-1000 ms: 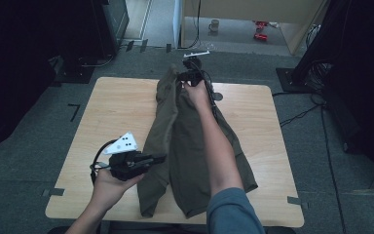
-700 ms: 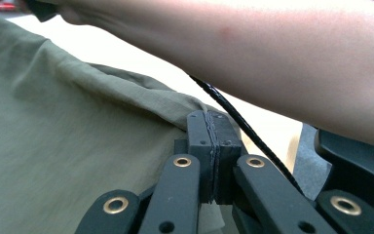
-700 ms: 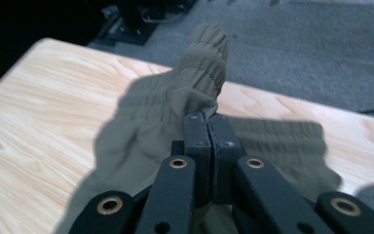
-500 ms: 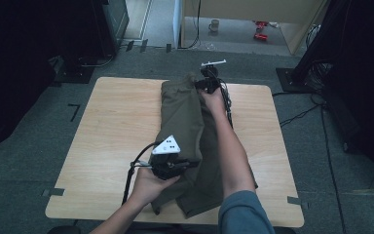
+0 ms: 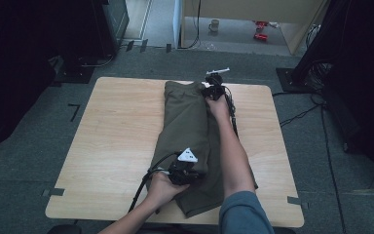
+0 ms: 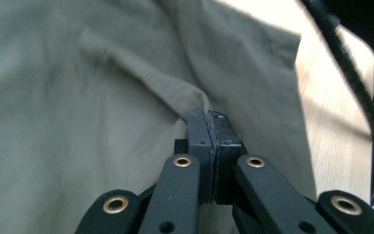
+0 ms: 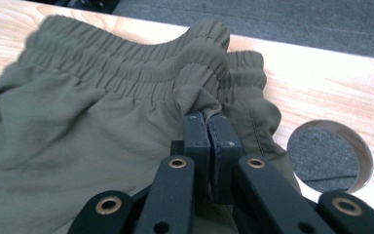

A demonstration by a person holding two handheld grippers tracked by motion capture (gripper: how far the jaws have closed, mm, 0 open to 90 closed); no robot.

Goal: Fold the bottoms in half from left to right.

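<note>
Olive-green trousers (image 5: 185, 122) lie lengthwise on the wooden table (image 5: 112, 141), elastic waistband (image 7: 126, 68) at the far end, folded leg over leg. My left gripper (image 5: 187, 171) is near the front, over the lower legs, shut on a pinched ridge of the cloth (image 6: 175, 92). My right gripper (image 5: 213, 90) is at the far end, shut on the trousers just below the waistband; in the right gripper view its jaws (image 7: 208, 122) pinch a fold of fabric.
A round hole (image 7: 328, 153) cuts through the table just right of the waistband. Black cables (image 5: 231, 109) trail along the right forearm and off the front edge. Dark equipment and floor surround the table; a mug (image 5: 214, 24) stands on the floor far behind.
My left gripper has carried the trouser leg from the left side rightward, over the other leg. My right gripper has shifted right along the far edge with the waistband.
</note>
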